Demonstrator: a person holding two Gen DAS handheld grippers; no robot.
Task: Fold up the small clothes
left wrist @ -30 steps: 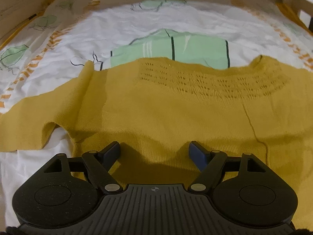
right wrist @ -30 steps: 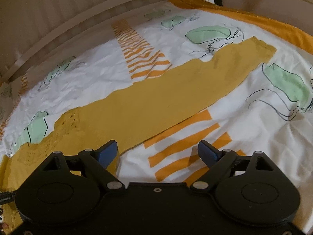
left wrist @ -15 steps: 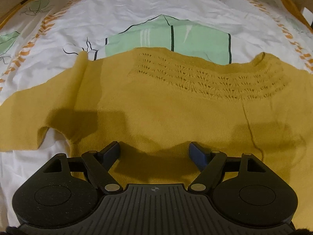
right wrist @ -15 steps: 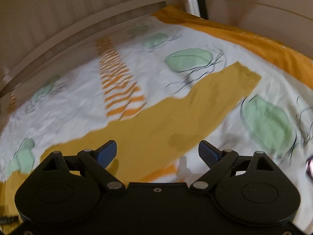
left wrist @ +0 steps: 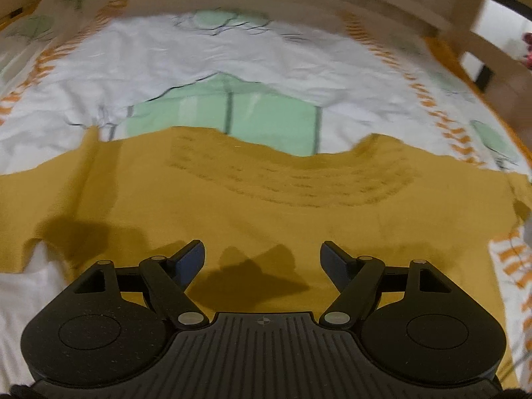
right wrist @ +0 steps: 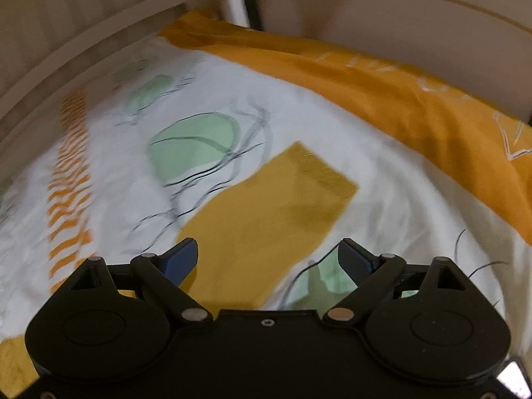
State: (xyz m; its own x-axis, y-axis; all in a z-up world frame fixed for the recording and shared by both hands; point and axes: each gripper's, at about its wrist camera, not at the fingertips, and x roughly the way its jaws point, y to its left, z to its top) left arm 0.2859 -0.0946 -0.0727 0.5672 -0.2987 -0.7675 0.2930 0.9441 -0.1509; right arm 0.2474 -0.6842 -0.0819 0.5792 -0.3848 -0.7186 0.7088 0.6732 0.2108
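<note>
Left wrist view is showing the left gripper [left wrist: 262,259] hanging with its blue-tipped fingers [left wrist: 189,259] spread wide and holding nothing, casting a shadow onto the mustard-yellow knitted sweater [left wrist: 266,199] lying flat beneath it. The sweater's body is filling the middle of this view, its openwork yoke and neckline [left wrist: 299,176] pointing away from the gripper and one sleeve running off to the left. Beyond it, a white bedsheet [left wrist: 166,63] printed with green shapes and orange chevron stripes is spreading out to a pale wooden bed frame [left wrist: 365,3] at the far edge; the scene is smeared with blur. Right wrist view is showing the right gripper [right wrist: 267,257] likewise wide open and empty, hovering over the end of the sweater's other sleeve [right wrist: 266,219], whose ribbed cuff [right wrist: 322,173] is lying flat on the same sheet. Farther out, an orange fabric band [right wrist: 415,99] is running along the bed's edge, with pale slatted boards [right wrist: 66,26] and a light wall rising behind.
</note>
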